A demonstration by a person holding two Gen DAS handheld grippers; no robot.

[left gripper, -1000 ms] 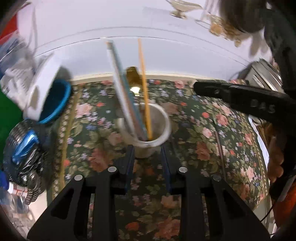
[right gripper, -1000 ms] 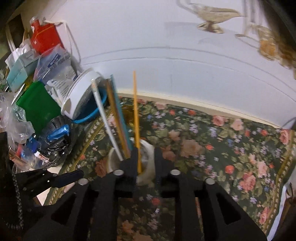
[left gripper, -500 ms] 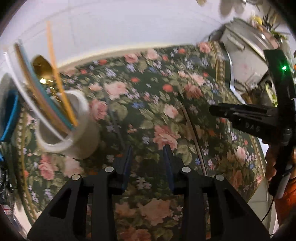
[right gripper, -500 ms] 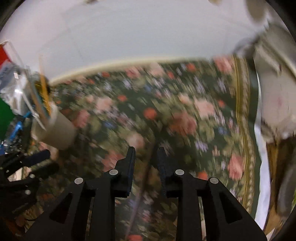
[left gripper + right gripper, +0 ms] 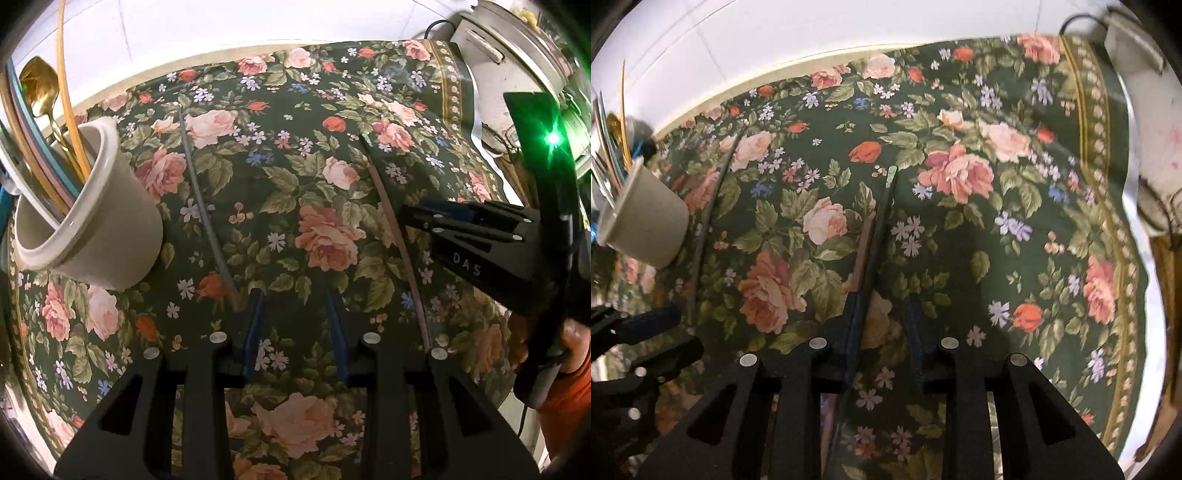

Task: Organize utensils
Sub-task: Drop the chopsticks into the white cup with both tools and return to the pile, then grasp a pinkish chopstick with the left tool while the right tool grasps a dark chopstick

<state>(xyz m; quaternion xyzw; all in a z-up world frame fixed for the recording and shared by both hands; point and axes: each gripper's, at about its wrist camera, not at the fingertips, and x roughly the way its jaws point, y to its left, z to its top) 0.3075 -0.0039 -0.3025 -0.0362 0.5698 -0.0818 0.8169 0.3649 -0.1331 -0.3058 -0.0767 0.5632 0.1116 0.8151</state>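
Floral tablecloth (image 5: 314,155): grey chopstick (image 5: 207,206), brown chopstick (image 5: 402,251), cream ceramic cup (image 5: 107,236) of utensils; left gripper (image 5: 295,325) and right gripper (image 5: 882,321) fingers spread, empty

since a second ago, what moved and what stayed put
Both tongs left the cup and dropped toward the floral cloth. The left tongs sit by the grey chopstick, the right tongs by the brown chopstick. Neither holds anything. The cup kept its utensils.

one cream cup (image 5: 92,221) holding about five utensils; two chopsticks (image 5: 207,206) on cloth right of cup.
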